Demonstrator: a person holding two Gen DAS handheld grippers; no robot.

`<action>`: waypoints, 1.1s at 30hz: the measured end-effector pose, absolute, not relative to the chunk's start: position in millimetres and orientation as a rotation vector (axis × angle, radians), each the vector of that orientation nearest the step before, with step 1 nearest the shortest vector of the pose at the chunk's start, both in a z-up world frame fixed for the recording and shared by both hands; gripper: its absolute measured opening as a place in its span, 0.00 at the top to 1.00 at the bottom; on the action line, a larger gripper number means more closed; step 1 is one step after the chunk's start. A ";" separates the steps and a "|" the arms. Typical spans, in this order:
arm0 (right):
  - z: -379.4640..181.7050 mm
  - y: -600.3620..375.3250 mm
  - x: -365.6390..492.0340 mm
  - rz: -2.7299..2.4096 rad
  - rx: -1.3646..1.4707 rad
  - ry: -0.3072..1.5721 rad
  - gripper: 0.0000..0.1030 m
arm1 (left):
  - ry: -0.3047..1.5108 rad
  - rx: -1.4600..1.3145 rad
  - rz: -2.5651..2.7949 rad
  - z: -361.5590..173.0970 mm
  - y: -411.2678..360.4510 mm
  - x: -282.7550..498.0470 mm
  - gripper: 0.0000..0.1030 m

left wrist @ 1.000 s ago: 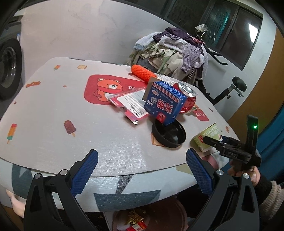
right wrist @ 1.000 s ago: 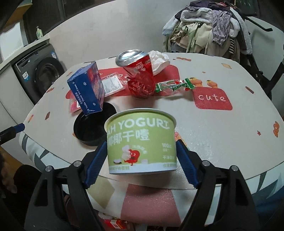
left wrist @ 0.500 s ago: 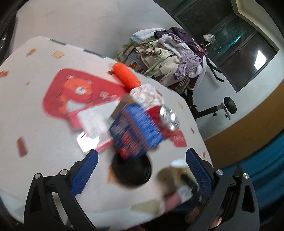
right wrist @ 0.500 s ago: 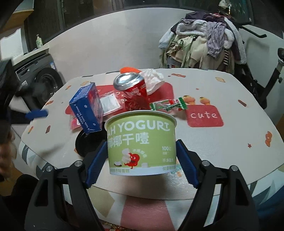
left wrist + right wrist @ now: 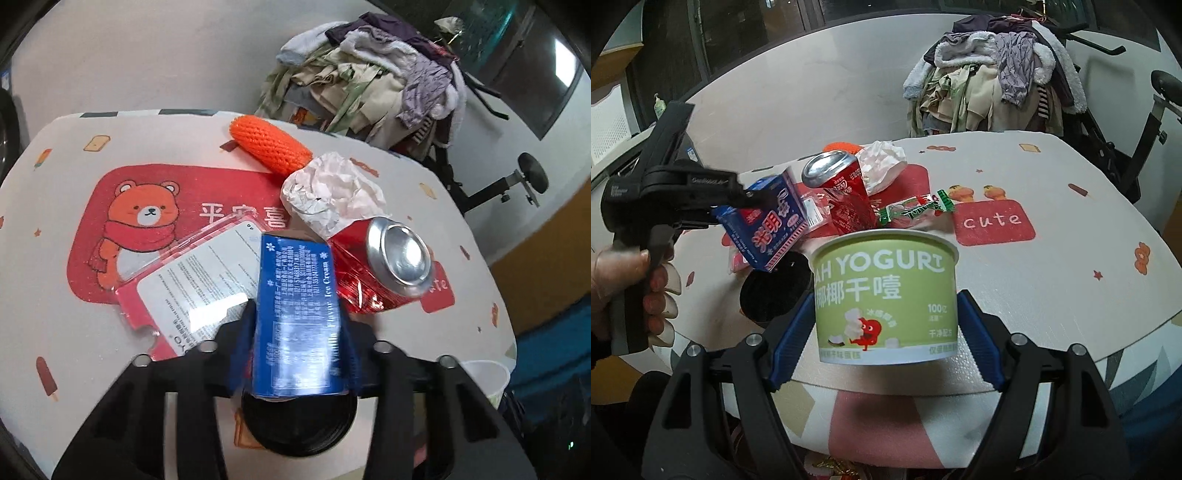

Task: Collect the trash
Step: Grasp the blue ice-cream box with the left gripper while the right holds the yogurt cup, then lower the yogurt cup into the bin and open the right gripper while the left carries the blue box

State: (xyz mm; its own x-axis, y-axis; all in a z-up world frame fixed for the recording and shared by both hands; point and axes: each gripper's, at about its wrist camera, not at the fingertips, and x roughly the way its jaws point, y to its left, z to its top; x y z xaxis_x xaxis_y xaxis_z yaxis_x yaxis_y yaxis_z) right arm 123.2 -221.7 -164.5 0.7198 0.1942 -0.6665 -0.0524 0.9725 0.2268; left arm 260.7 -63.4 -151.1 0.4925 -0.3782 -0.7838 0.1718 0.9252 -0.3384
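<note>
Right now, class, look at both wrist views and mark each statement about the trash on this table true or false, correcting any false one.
1. The right gripper holds a green yogurt cup. True.
2. The left gripper is open and empty. False: it is shut on the blue ice cream box.
3. The red can stands upright. False: it is dented and leaning.
4. Crumpled white paper lies beside the orange foam net. True.

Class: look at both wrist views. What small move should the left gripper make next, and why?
Probably lift. The left gripper is already shut on the blue ice cream box, which sits tilted over the black bowl beside the red can.
</note>
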 end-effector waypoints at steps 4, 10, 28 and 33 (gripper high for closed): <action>-157.9 -224.1 116.5 0.135 0.211 0.743 0.26 | 0.964 -0.191 -0.403 -133.4 -58.8 241.5 0.63; -144.1 -214.9 102.7 0.149 0.203 0.723 0.26 | 0.875 -0.055 -0.459 -101.4 -50.8 192.8 0.63; -159.6 -127.4 29.0 0.332 0.061 0.831 0.26 | 0.892 -0.088 -0.555 -144.0 32.6 12.9 0.62; -177.6 -102.7 16.9 0.389 0.020 0.894 0.26 | 0.886 -0.105 -0.548 -156.6 43.7 -4.9 0.62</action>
